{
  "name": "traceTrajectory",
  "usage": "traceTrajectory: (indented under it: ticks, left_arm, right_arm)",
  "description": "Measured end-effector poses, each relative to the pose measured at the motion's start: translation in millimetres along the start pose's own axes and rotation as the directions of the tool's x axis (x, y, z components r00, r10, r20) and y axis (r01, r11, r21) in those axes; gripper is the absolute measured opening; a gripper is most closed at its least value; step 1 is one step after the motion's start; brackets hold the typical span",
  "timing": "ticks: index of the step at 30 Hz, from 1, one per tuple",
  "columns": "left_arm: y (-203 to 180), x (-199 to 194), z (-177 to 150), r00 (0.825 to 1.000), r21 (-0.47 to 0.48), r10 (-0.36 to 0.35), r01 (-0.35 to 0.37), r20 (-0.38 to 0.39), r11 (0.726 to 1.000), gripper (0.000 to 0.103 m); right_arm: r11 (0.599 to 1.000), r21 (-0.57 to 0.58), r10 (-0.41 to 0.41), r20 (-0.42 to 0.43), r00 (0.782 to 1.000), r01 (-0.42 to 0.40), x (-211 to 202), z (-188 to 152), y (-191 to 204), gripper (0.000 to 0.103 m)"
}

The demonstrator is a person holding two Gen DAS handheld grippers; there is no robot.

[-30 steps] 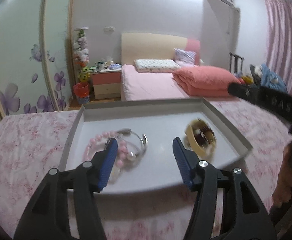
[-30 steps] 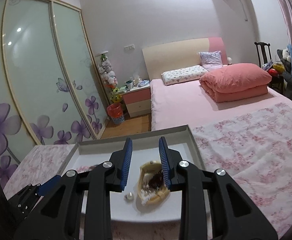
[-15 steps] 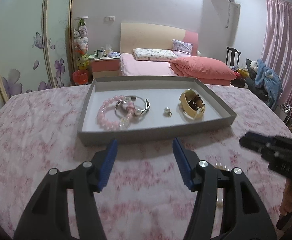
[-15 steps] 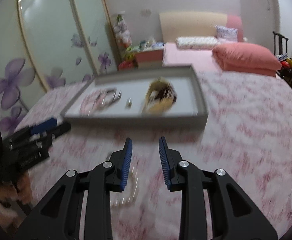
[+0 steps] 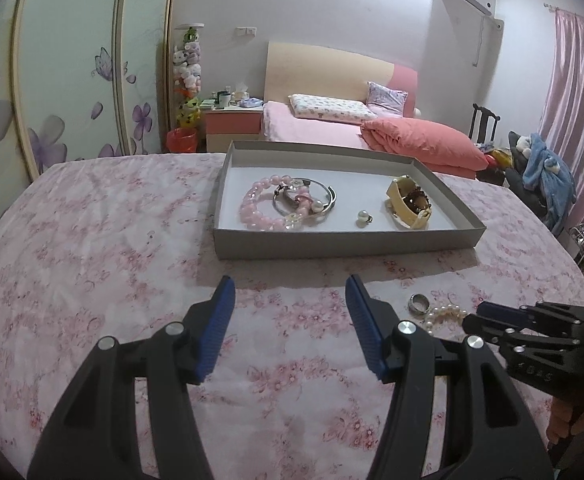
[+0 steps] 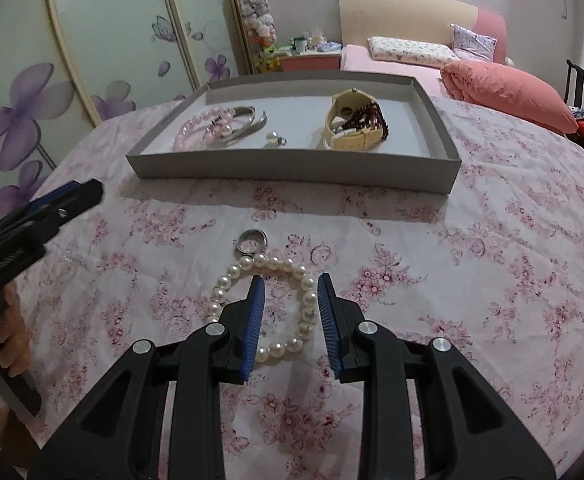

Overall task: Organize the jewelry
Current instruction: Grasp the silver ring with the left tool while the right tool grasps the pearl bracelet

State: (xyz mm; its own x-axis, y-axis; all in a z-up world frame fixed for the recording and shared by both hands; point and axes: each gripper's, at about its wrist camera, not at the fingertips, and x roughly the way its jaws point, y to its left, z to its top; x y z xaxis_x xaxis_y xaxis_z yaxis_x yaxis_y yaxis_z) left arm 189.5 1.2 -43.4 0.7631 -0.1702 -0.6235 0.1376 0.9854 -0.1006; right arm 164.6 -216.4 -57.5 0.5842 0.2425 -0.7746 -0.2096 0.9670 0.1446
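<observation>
While the grey tray (image 6: pixel 292 170) sits on the floral pink cloth of the table (image 6: pixel 491 264), the right gripper (image 6: pixel 290 312) hangs low over a pearl bracelet (image 6: pixel 268 304) that lies on the cloth on the near side of the tray. Its blue fingers (image 6: pixel 254 320) are spread a moderate way apart, one over the inside of the pearl loop and the other just outside its right-hand arc, and they are pinching nothing. A silver ring (image 6: pixel 252 242) lies at the far end of the pearls, touching or nearly touching them. Inside the tray a pink bead bracelet (image 5: pixel 262 206) lies tangled with a silver bangle (image 5: pixel 323 200) toward the left, a single pearl charm (image 5: pixel 363 217) rests alone in the middle, and a cream watch (image 6: pixel 351 128) lies toward the right with a string of dark red beads (image 6: pixel 365 118) bunched inside its strap. The left gripper (image 5: pixel 290 316) hovers over bare cloth in front of the tray, well to the left of the pearls, its fingers (image 5: pixel 214 330) spread wide and holding nothing. Behind the table stands a bed (image 5: pixel 323 132) with a folded salmon quilt (image 5: pixel 423 142).
</observation>
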Motion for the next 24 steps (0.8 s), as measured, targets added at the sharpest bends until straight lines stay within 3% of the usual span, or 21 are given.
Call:
traceTrajectory:
  ticks: [3,4,9,13,20,24]
  left_arm:
    - [-2,0,0,1.000,0.006,-0.002,0.002,-0.003,1.000,0.057]
    - [-3,0,-1,1.000,0.011,-0.004,0.005,-0.007,1.000,0.057]
    - [-21,8,-4,0.999,0.056,-0.029,0.032,-0.042,0.998,0.057]
    - [-49,21,-7,0.994,0.124,-0.059,0.071,-0.093,0.990,0.057]
    - [-101,51,-13,0.981,0.227,-0.069,0.110,-0.181,0.968,0.056]
    - [-117,67,-15,0.973,0.238,-0.070,0.123,-0.218,0.963,0.046]
  right_arm:
    - [1.000,-0.007,-0.021,-0.037,0.999,0.020,8,-3,-1,0.020]
    - [0.999,-0.018,-0.037,-0.024,0.999,0.036,7,-5,-1,0.011]
    - [0.998,-0.030,-0.062,-0.025,0.998,0.061,-3,-16,-8,0.010]
    - [0.988,0.083,-0.133,-0.010,0.991,0.133,-9,-17,-38,0.010]
    - [0.981,0.152,-0.126,0.009,0.992,0.123,-14,-21,-55,0.010]
    - [0.981,0.161,-0.110,0.016,0.994,0.106,-17,-24,-59,0.010]
